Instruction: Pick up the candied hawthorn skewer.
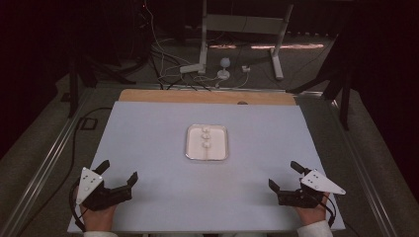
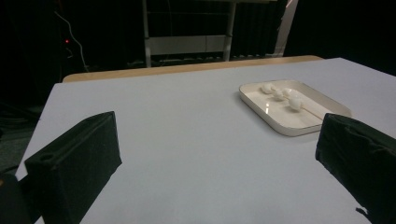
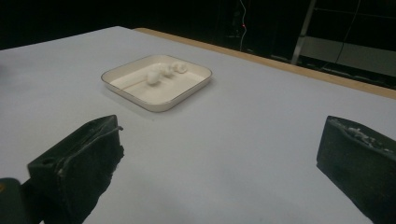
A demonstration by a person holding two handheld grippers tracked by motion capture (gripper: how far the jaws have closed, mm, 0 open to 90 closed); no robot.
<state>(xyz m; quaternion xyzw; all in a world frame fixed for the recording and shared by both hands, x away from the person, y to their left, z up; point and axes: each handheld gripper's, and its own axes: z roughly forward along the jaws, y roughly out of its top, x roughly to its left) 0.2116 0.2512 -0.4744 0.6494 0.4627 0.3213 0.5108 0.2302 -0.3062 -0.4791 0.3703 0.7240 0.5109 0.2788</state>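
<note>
A shallow white square tray (image 1: 221, 132) lies at the middle of the pale blue table top (image 1: 148, 148). In it rests a thin skewer with three white balls (image 1: 205, 138) along it. The tray (image 2: 280, 126) and its balls (image 2: 294, 103) sit ahead and to the right in the left gripper view, and the tray (image 3: 140, 100) with the balls (image 3: 153, 77) sits ahead and to the left in the right gripper view. My left gripper (image 1: 118, 172) rests near the front left corner, open and empty. My right gripper (image 1: 284, 176) rests near the front right corner, also open and empty.
A strip of bare wood (image 1: 207, 97) runs along the table's far edge. Beyond it stand a metal frame (image 1: 242, 29), loose cables and a small white lamp-like object (image 1: 224, 69) on the floor. Dark stands flank both sides.
</note>
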